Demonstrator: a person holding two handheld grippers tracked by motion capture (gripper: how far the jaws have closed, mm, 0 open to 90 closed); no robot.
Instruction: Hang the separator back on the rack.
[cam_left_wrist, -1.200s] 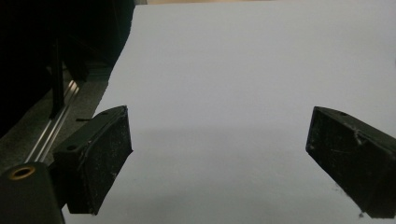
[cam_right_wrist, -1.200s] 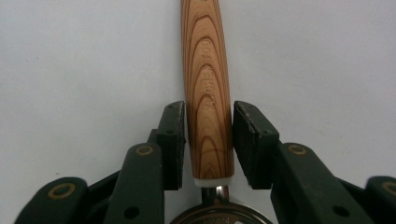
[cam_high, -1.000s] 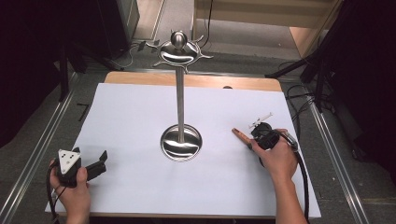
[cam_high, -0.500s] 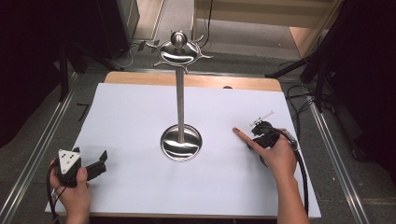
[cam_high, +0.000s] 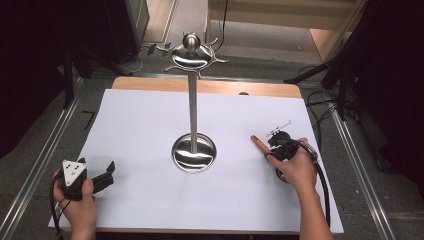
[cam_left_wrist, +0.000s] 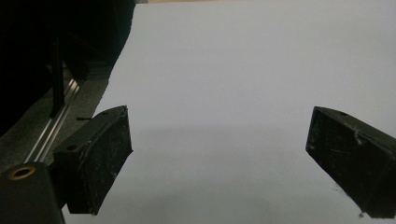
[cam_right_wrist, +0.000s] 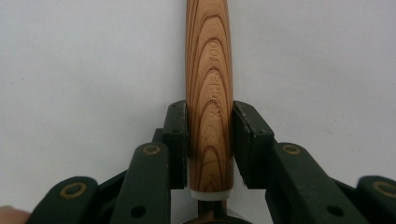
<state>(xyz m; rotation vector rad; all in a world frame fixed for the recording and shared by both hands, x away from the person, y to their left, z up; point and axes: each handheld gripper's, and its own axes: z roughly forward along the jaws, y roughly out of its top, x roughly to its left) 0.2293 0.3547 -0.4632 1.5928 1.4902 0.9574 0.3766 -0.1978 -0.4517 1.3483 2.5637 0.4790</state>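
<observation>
Right gripper (cam_right_wrist: 210, 135) clamped on wooden utensil handle (cam_right_wrist: 208, 79), at 3 o'clock from steel stand (cam_high: 193, 150). Rigid, light, smooth grain; probably slip-prone. Hold near handle's base. Left gripper (cam_left_wrist: 219, 158) apart, empty.

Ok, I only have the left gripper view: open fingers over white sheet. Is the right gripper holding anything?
Observer: Yes. The right gripper is shut on a wooden handle.
Operator: Which way does the handle point?
Observer: In the high view it lies low over the sheet and points left and a little away from the person, toward the side where the metal stand is.
Operator: Where is my left gripper relative to that stand?
Observer: The left gripper is near the sheet's front left corner, well apart from the stand's round base.
</observation>
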